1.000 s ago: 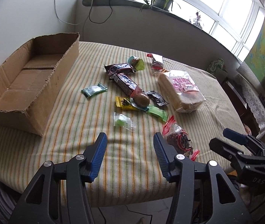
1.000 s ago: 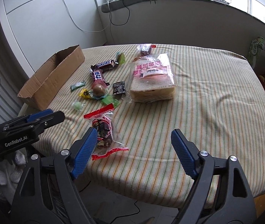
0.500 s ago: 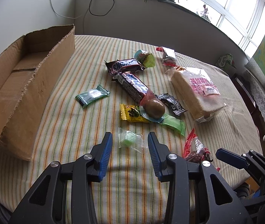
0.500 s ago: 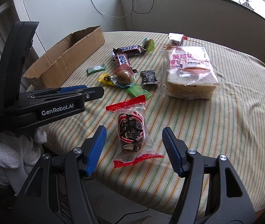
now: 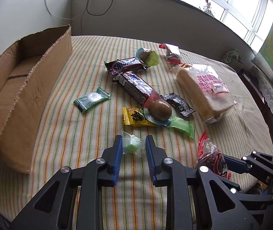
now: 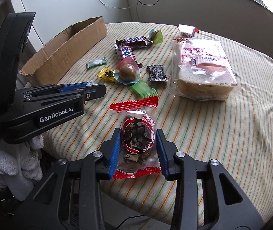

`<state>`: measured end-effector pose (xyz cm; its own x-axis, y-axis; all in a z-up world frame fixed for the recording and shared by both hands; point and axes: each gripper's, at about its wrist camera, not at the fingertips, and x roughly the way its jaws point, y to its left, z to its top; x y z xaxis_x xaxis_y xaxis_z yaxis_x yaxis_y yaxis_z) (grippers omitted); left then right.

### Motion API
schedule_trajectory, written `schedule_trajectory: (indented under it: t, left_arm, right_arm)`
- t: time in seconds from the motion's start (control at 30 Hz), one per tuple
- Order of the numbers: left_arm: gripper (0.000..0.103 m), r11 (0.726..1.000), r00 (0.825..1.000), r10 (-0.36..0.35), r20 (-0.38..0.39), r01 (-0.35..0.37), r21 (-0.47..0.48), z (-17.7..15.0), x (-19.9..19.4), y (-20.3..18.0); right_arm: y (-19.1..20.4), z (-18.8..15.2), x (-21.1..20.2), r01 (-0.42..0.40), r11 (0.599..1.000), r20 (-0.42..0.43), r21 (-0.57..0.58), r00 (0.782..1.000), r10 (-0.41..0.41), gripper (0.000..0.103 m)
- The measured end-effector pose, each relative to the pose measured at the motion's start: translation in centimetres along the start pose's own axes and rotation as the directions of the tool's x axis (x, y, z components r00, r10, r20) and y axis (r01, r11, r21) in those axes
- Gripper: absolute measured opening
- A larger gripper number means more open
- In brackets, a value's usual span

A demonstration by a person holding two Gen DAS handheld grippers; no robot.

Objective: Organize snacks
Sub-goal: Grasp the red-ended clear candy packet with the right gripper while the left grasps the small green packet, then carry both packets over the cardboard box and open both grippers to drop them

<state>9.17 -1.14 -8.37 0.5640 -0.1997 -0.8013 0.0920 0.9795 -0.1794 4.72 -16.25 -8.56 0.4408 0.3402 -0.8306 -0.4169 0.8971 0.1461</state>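
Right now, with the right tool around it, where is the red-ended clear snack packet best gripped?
Across its bulging middle, where the dark filling sits, coming from the near table edge along its length. The red-ended packet lies lengthwise between the right tool fingers; its flat red crimped ends would likely slip or fold.

The left gripper (image 5: 132, 145) is held low over the tabletop (image 5: 75, 134), its blue-padded jaws narrowed around a small clear-wrapped green candy (image 5: 131, 145) that sits between them, pads just beside the wrapper. The right gripper (image 6: 138, 143) is low too, jaws closed in on either side of a red-ended snack packet (image 6: 137, 134) lying between them. A white-gloved hand (image 6: 11, 164) shows behind the left gripper.
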Motion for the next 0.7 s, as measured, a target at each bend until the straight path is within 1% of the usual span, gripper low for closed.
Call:
schedule_trajectory:
  t: [0.17, 0.37, 0.57, 0.7]
  left_arm:
    - [0.023, 1.000, 1.000, -0.012, 0.011, 0.013, -0.008, -0.1, -0.5, 0.2]
    - [0.023, 0.999, 0.999, -0.030, 0.038, 0.031, -0.016, -0.3, -2.0, 0.5]
    - [0.023, 0.998, 0.995, -0.050, 0.086, 0.053, -0.030, 0.3, -4.3, 1.3]
    - [0.023, 0.998, 0.991, -0.044, 0.126, 0.050, -0.044, 0.9, -5.9, 2.4]
  right_arm:
    - [-0.2, 0.0, -0.4, 0.009, 1.000, 0.010, 0.013, 1.000, -0.009, 0.036]
    - [-0.4, 0.3, -1.7, 0.020, 0.999, 0.038, 0.030, 0.999, -0.021, 0.036]
    - [0.2, 1.7, -3.0, 0.024, 1.000, 0.069, 0.014, 0.997, -0.025, 0.036]
    - [1.1, 3.1, -3.4, 0.017, 1.000, 0.087, -0.005, 0.996, -0.017, 0.036]
